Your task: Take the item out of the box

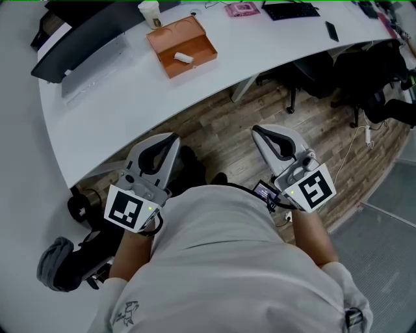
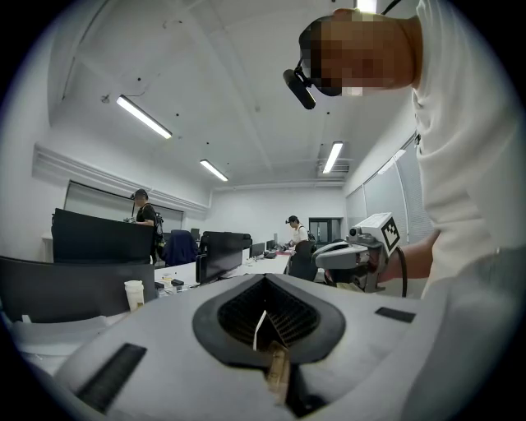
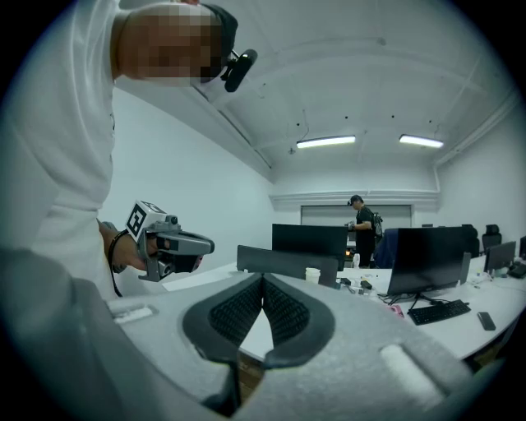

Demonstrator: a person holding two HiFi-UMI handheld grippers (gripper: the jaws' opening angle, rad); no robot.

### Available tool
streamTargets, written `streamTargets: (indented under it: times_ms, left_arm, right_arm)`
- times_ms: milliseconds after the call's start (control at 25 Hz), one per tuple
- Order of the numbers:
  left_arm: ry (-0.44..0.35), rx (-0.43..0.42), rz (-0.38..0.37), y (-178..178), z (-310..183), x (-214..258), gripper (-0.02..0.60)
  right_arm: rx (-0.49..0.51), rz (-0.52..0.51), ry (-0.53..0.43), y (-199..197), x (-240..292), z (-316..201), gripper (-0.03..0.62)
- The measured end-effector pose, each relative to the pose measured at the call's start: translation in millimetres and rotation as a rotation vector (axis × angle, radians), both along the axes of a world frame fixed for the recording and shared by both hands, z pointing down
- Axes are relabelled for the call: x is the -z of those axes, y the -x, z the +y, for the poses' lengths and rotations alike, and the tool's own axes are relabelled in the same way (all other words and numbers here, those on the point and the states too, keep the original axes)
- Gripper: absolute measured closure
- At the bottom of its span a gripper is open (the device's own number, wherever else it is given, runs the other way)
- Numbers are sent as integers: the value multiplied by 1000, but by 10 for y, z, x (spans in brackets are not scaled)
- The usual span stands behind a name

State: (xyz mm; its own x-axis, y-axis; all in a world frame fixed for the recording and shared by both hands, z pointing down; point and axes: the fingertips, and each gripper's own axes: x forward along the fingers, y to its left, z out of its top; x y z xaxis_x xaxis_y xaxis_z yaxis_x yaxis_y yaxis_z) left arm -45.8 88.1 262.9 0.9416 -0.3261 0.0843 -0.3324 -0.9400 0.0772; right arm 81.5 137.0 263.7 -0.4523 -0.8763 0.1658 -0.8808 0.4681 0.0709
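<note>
An open orange box (image 1: 182,44) lies on the white curved table (image 1: 260,49), far ahead of me. A small white item (image 1: 184,58) rests inside it. My left gripper (image 1: 170,138) is held low over the floor, short of the table's near edge, jaws shut and empty. My right gripper (image 1: 258,130) is level with it to the right, also shut with nothing in it. In the left gripper view the left gripper (image 2: 265,279) has its pads together, and the right gripper (image 2: 337,253) shows beside it. In the right gripper view the right gripper (image 3: 263,278) is closed.
A paper cup (image 1: 149,13) stands just behind the box. A dark monitor (image 1: 84,32) is at the table's left; a keyboard (image 1: 290,10), a pink packet (image 1: 242,9) and a phone (image 1: 331,30) lie to the right. Black office chairs (image 1: 312,71) stand under the table.
</note>
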Motion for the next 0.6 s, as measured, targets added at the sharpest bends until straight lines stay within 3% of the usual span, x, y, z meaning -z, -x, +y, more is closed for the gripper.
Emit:
streamTargets:
  times_ms: [320,600]
  left_arm:
    - [-7,35,28,378,-835,126,583]
    - [-20,6,-2,621,-1190,131,583]
  right_arm:
    - [45,46,6,356,144,-882,591]
    - [33,63,-7,545,240,-1322,591]
